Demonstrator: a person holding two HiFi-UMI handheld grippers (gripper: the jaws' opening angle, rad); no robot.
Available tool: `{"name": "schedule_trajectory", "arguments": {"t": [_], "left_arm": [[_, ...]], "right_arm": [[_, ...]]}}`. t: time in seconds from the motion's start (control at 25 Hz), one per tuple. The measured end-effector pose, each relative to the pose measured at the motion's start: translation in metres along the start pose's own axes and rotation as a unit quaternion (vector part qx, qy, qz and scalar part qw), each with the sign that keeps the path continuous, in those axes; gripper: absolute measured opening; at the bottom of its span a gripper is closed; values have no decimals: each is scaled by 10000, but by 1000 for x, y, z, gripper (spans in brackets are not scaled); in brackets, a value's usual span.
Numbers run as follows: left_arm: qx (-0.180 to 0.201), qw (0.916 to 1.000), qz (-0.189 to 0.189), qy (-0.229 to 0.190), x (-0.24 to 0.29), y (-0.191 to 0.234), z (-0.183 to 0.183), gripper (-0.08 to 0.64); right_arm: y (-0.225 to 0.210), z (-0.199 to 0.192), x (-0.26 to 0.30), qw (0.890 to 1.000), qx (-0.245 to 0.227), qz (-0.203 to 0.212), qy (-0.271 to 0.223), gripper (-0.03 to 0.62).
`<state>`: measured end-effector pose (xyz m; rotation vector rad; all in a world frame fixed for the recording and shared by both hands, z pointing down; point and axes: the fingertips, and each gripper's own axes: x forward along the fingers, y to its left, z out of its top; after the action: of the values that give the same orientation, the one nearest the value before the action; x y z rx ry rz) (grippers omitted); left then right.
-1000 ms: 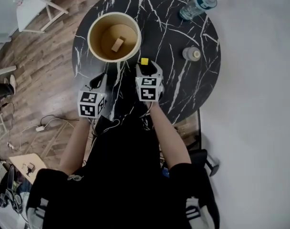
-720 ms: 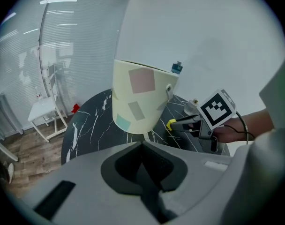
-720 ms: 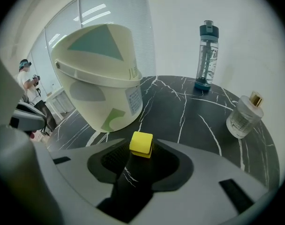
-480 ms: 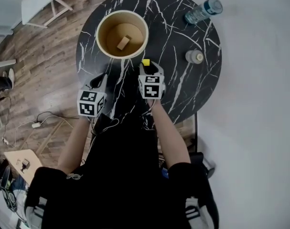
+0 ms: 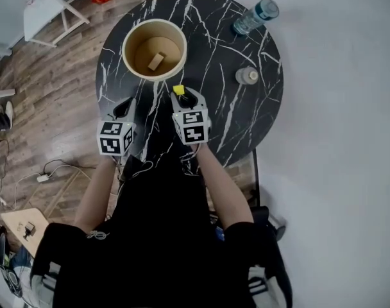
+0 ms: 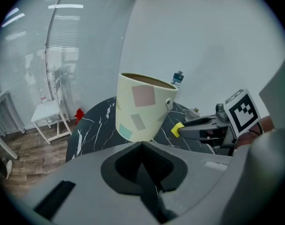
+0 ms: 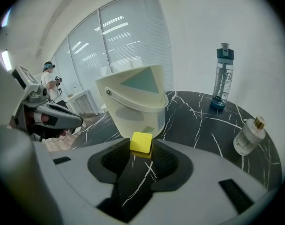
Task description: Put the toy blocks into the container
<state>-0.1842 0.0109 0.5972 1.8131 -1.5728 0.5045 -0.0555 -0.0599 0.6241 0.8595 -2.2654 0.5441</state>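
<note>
A small yellow block [image 7: 141,142] sits between the tips of my right gripper [image 5: 181,94], whose pads are shut on its sides. It hangs just short of the cream round container [image 5: 127,40], which stands on the black marble table [image 5: 240,114] at the far left. One wooden block [image 5: 156,61] lies on the container's bottom. My left gripper [image 5: 123,108] is shut and empty, to the left of the right one and nearer the table's edge. In the left gripper view the container [image 6: 142,107] stands straight ahead, with the yellow block [image 6: 177,129] to its right.
A tall water bottle [image 5: 254,16] stands at the table's far right edge, and a small capped bottle [image 5: 247,76] is nearer, right of my right gripper. White chairs and cables are on the wood floor to the left. A person [image 7: 51,81] stands far off.
My right gripper's jaws have drawn in round the yellow block. The left gripper keeps its place beside it.
</note>
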Motion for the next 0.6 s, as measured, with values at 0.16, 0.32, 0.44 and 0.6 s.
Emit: {"name": "schedule_trajectory", "arguments": {"t": [0.16, 0.32, 0.44, 0.6], "left_arm": [[-40, 9998, 84, -178, -9, -1, 11, 0], [-75, 9993, 143, -332, -21, -2, 21, 0], [-84, 9987, 229, -457, -28, -2, 30, 0], [-65, 9977, 308, -597, -35, -2, 43, 0]], "right_arm": [[8, 12, -11, 9998, -55, 116, -167, 135], [20, 27, -25, 9988, -136, 273, -387, 133], [29, 37, -33, 9975, -215, 411, -530, 133], [41, 53, -47, 9941, -451, 527, -838, 133]]}}
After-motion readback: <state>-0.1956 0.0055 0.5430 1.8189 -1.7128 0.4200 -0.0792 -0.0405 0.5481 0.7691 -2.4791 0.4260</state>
